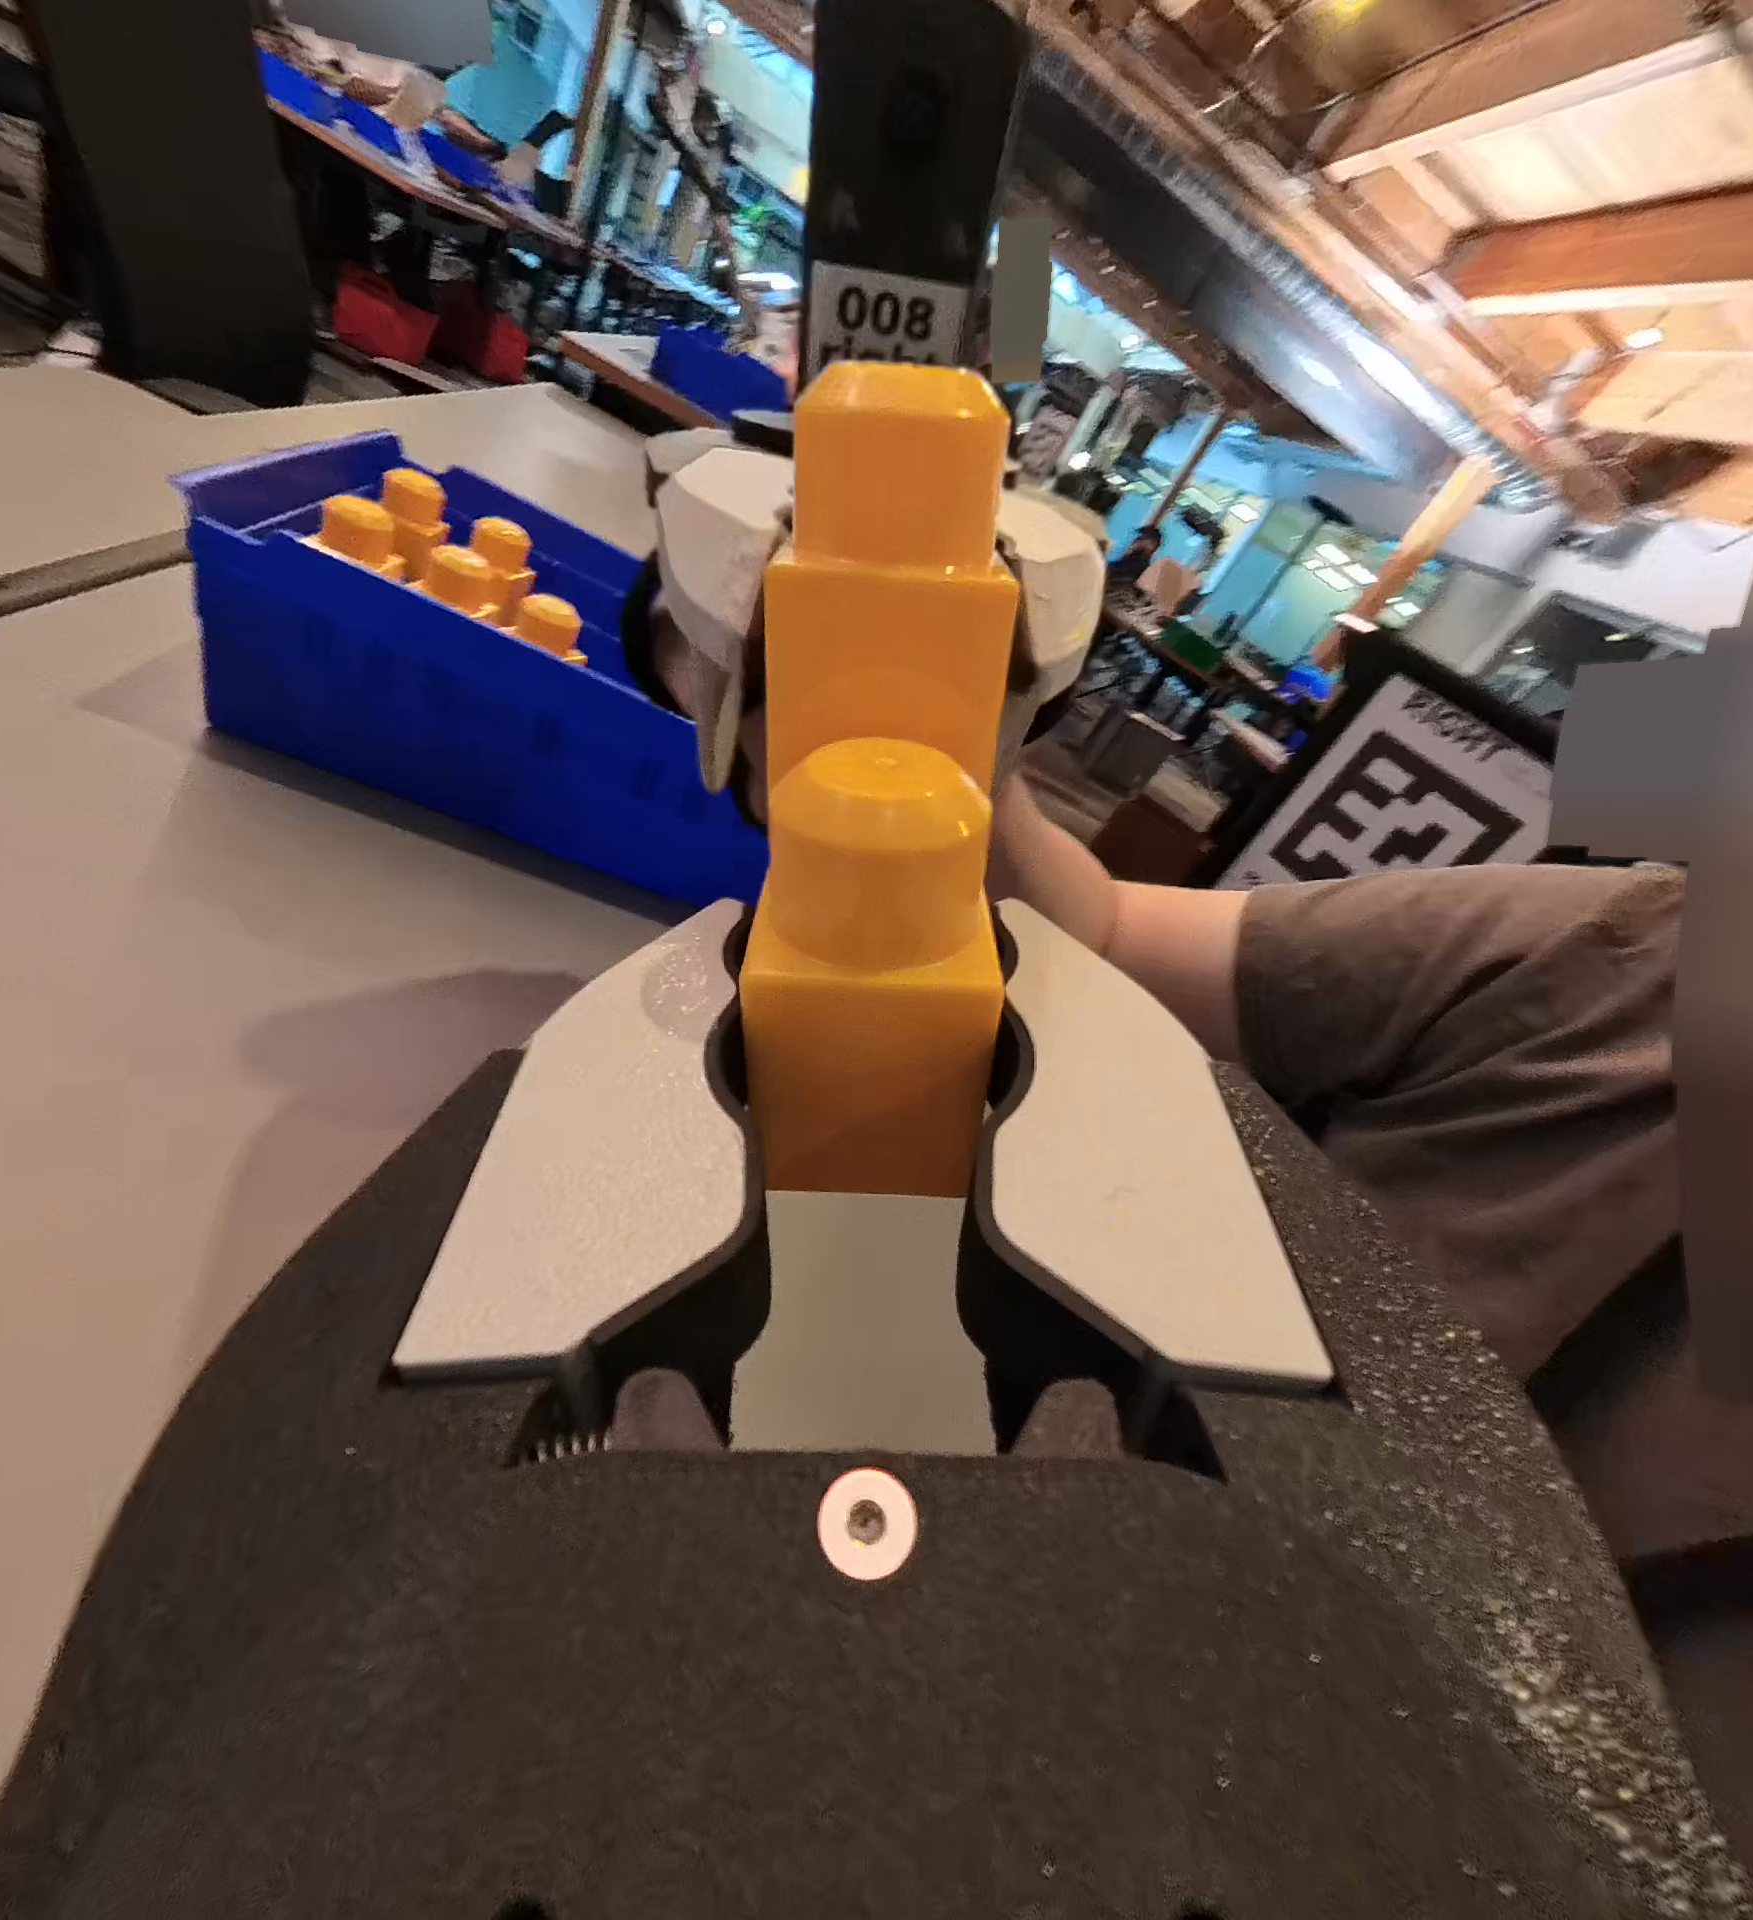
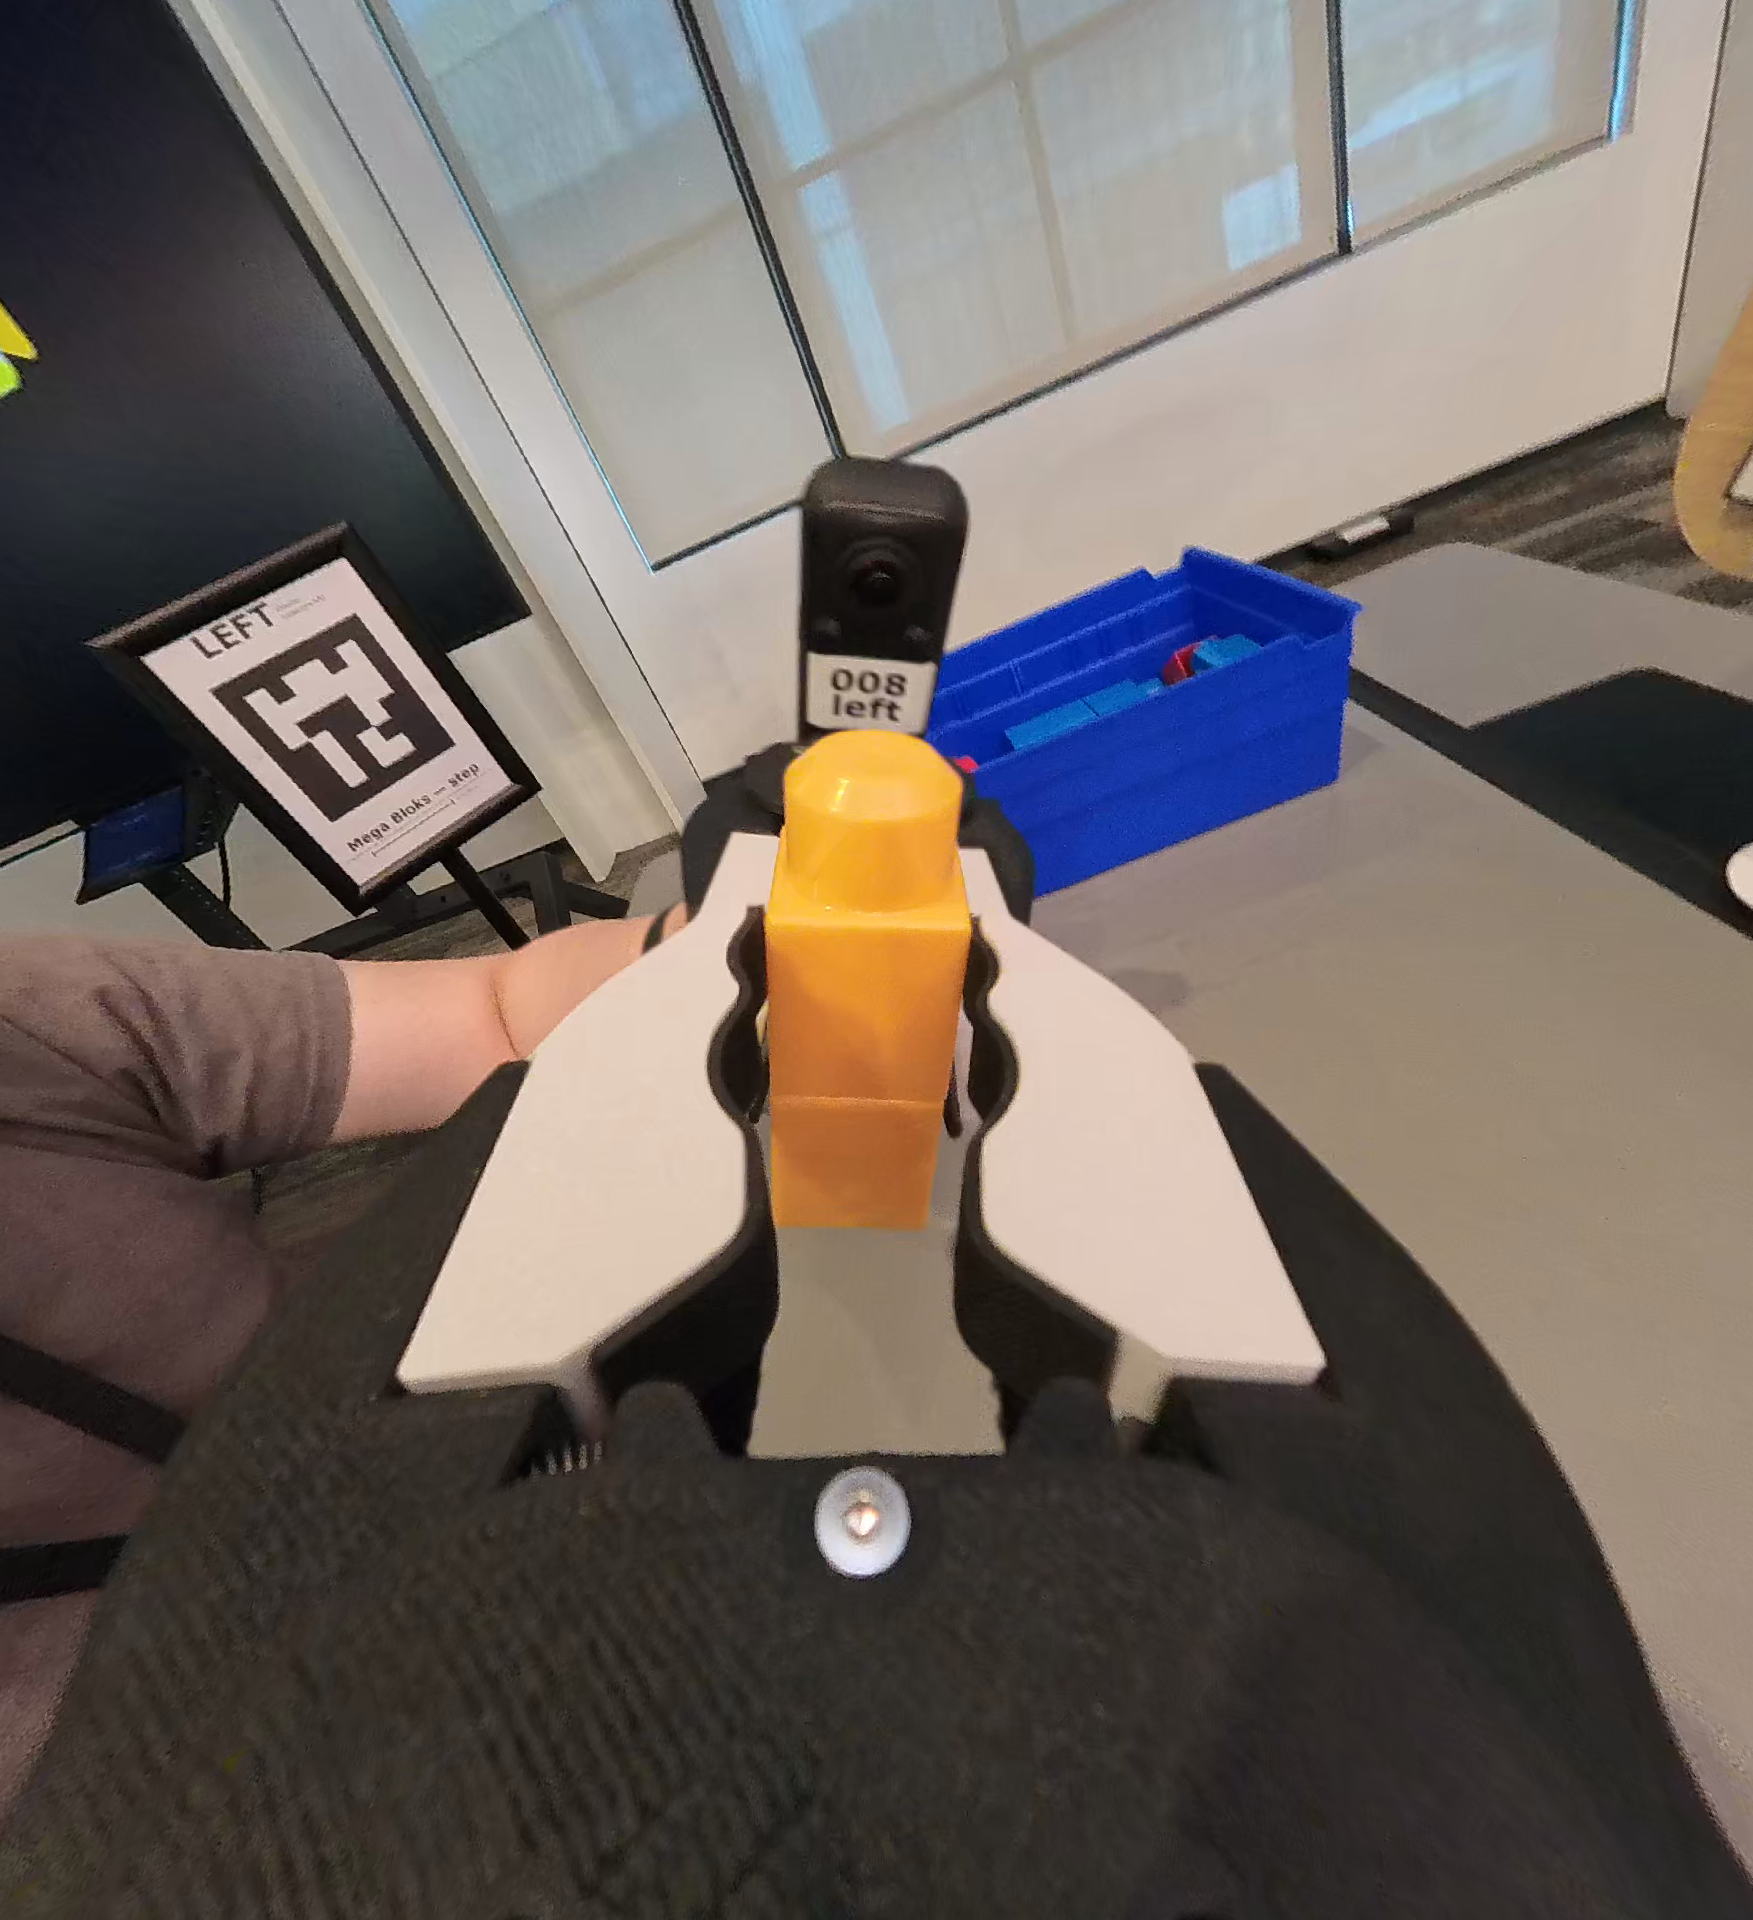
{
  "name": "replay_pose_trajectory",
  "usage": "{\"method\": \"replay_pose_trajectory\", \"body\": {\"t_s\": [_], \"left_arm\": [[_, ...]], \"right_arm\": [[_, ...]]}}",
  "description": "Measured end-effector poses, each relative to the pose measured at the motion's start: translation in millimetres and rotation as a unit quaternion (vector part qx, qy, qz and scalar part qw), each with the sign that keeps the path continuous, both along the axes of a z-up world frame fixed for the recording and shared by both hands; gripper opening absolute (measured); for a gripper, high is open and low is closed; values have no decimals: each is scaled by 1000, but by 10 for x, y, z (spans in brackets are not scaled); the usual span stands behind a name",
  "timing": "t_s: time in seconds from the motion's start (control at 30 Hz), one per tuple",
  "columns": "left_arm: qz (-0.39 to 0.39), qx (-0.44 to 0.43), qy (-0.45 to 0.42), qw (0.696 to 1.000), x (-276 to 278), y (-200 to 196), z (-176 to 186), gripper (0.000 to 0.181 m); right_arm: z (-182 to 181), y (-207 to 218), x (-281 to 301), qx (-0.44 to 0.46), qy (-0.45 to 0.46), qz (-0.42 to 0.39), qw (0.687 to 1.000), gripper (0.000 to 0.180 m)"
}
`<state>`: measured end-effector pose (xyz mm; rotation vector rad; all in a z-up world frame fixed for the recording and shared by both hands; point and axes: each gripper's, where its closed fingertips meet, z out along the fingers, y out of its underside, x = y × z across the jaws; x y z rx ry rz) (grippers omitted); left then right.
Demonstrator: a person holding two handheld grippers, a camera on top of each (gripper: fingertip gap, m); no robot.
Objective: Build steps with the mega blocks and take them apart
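Grey table point(image 2: 1474, 1091) | white-framed frosted windows point(image 2: 955, 208) behind | dark screen point(image 2: 176, 468) at left | grey carpet point(image 2: 1578, 499) | exposed timber ceiling beams point(image 1: 1630, 249), daylight

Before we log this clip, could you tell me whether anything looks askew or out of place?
Nothing stands out: both grippers, left and right, hold the orange blocks squarely, and the spare blocks sit in their blue bin.
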<state>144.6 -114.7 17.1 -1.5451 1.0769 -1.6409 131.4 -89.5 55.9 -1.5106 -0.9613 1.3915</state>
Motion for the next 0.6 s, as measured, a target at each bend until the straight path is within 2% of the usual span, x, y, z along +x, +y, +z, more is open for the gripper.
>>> {"method": "replay_pose_trajectory", "body": {"t_s": [0.03,0.1,0.13,0.2,0.33,0.4,0.5,0.6], "left_arm": [[-17,-12,-9,1000,-21,-35,47,41],[-56,-33,-36,997,-96,-107,143,42],[-76,-50,-60,994,-145,-139,214,42],[-126,-76,-114,983,-261,-213,380,42],[-154,-70,-160,973,-391,-267,540,41],[-141,-54,-146,978,-378,-262,528,41],[-50,7,-73,996,-279,-102,392,41],[11,70,-6,997,-250,-24,311,41]], "right_arm": [[71,-31,2,10,14,5,1000,39],[240,-82,47,24,38,7,999,62],[324,-95,90,33,49,-1,998,66],[457,-119,171,54,61,-19,997,65],[547,-213,194,68,50,-22,996,64],[500,-242,147,60,28,-22,998,62],[329,-286,37,59,-32,-20,998,60],[77,-256,-33,82,-116,-34,989,60]]}}
